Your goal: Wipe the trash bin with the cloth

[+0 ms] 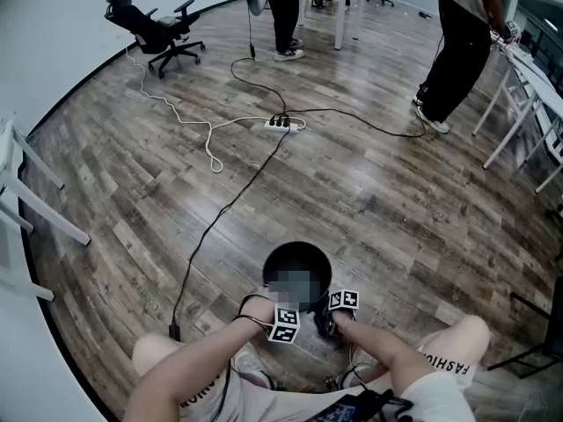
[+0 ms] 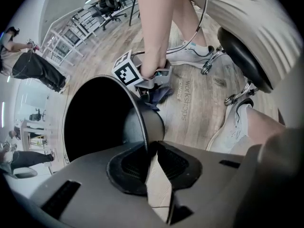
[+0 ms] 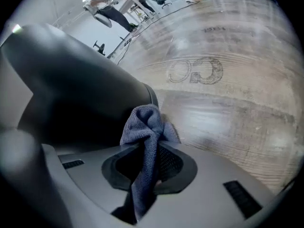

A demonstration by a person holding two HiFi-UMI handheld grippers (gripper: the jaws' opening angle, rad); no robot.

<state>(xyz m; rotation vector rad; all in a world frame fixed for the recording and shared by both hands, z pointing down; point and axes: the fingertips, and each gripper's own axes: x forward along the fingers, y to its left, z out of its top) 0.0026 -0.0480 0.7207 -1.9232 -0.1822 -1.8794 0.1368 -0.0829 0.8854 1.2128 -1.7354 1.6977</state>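
- On the left: clamped with the left gripper (image 2: 149,152) onto the thin near rim of the trash bin (image 2: 142,122), jaws closed on it, steadying the bin on the wood floor (image 1: 352,192) by the person's knees.
- In the middle: too dark and glossy to tell wiped wall from unwiped.
- On the right: pinched in the closed jaws of the right gripper (image 3: 148,161), the cloth (image 3: 145,122), bunched at the bin's outer wall, seemingly touching.
- Judged under way at most; probably much of the outside left.

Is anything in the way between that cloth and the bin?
Nothing visible does. The right tool holds the cloth right beside the outer wall of the trash bin, with nothing between them. The left tool grips the rim, clear of the cloth.
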